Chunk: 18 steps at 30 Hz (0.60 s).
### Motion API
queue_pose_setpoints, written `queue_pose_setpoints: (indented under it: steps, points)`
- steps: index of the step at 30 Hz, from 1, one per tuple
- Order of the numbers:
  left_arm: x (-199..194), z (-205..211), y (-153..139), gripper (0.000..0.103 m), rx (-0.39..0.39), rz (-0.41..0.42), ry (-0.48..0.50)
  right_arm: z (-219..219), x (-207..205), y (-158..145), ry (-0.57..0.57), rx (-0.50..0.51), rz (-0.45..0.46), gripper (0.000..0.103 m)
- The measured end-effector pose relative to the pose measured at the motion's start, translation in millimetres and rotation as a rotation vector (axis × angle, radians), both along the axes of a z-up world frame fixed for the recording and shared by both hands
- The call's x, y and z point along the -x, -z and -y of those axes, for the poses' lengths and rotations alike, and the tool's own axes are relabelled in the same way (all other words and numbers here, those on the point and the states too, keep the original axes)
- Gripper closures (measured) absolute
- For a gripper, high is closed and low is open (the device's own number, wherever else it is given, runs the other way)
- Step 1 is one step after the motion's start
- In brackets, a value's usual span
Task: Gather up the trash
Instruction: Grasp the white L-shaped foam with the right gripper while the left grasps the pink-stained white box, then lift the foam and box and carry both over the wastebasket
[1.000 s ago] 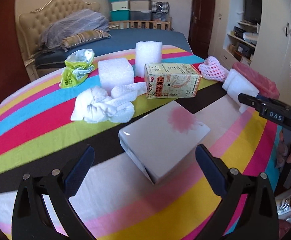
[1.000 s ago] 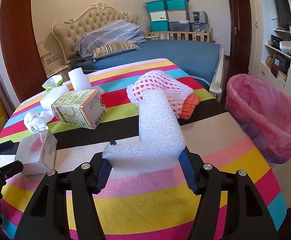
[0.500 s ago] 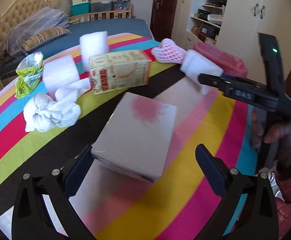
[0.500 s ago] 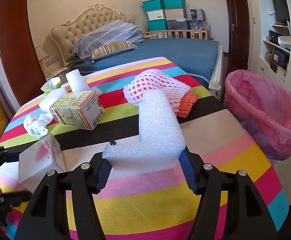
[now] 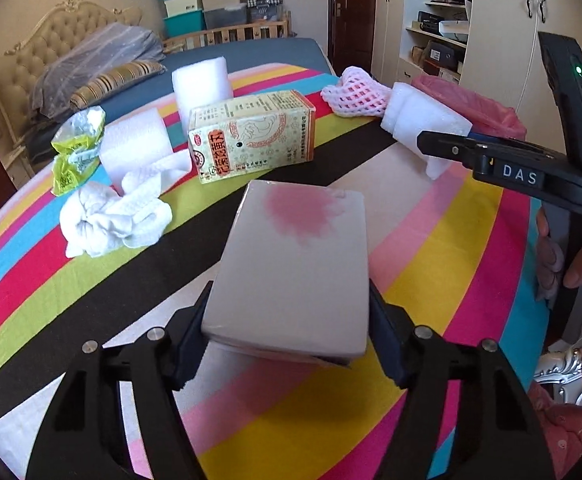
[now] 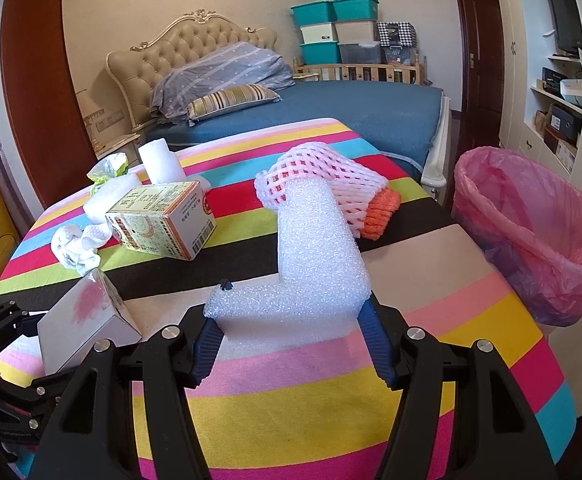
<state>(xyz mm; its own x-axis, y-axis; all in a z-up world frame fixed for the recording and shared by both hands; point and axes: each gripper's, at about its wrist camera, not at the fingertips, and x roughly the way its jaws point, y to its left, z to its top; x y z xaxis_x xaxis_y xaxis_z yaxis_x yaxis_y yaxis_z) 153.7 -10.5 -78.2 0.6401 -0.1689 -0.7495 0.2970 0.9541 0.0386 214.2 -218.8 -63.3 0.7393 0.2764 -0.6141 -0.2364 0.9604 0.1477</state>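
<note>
While my left gripper has just closed onto the pink-stained white cardboard box, my right gripper clamps the L-shaped white foam block over the striped counter.

The tablecloth has stripes of pink, yellow, black, green, red and blue. The white box carries a pink stain, and the bin bag is pink. The foam piece is white.
</note>
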Motion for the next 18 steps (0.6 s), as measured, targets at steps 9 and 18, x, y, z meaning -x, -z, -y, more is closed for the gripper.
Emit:
queue_pose_setpoints:
  steps: [9, 18]
  points:
    - [17.0, -6.5, -14.5, 0.036, 0.051, 0.115, -0.103, -0.8, 2.5, -1.0, -0.014, 0.003, 0.014, 0.044]
    - [26.2, -18.0, -22.2, 0.036, 0.071, 0.172, -0.175, -3.8, 6.4, -2.6, -0.009, 0.030, 0.036, 0.044]
